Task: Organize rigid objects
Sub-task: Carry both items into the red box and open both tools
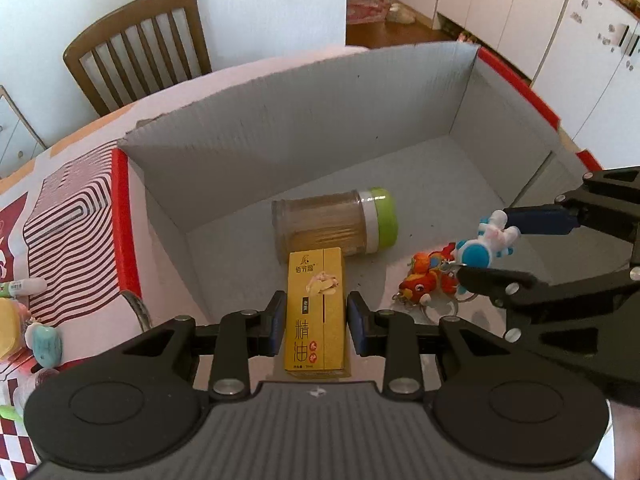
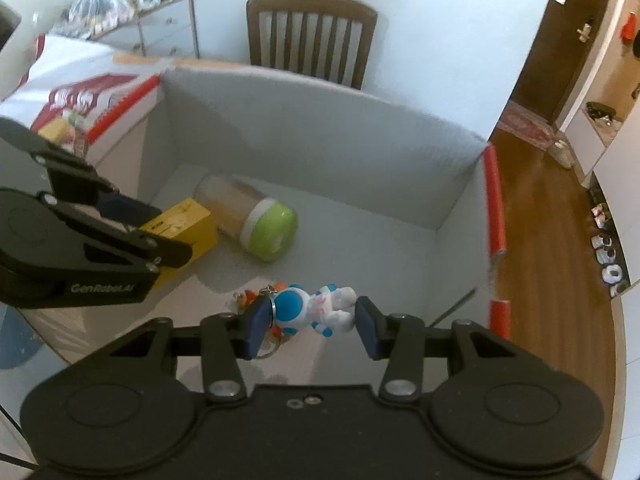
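Left gripper pitched steeply downward, blue pads pressed against both long sides of a yellow box, jaws parallel and narrow. Right gripper likewise angled down, to the right of the left one and near it, blue pads clamped on a blue-and-white figure keychain held crosswise between them. Both black linkages folded inward. Seen from the left wrist, right gripper's fingers reaching in from the right edge.

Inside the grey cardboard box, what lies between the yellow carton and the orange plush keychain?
Only bare grey box floor lies between yellow carton and orange plush keychain; the left wrist view shows it.
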Tool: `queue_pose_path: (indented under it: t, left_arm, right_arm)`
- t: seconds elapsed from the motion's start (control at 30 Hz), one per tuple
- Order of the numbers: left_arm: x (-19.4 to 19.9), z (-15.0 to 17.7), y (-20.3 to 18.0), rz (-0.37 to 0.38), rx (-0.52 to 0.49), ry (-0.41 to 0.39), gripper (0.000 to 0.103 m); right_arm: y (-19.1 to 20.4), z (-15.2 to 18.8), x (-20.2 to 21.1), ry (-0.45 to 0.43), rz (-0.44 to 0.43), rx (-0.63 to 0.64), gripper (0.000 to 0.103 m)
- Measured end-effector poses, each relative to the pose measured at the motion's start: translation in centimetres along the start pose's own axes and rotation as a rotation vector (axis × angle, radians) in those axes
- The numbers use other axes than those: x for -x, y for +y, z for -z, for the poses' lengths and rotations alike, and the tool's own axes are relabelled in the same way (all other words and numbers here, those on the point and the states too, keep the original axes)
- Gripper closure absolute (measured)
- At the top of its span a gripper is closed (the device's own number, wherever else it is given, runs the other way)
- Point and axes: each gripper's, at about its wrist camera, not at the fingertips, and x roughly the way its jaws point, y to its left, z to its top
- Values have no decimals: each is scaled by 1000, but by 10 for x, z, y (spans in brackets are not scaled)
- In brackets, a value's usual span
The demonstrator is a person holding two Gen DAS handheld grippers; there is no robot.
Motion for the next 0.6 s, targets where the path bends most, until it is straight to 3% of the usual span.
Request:
queue_pose_path:
  t: [0.43,0.6]
  left_arm:
    - [-14,-8,2,-5,9,104,71]
    - [-18,-11,-1,3,4,127,71]
  right_arm:
    - [2,-4,-6,66,9,14,54]
    - [4,-3,-4,66,20,21,36]
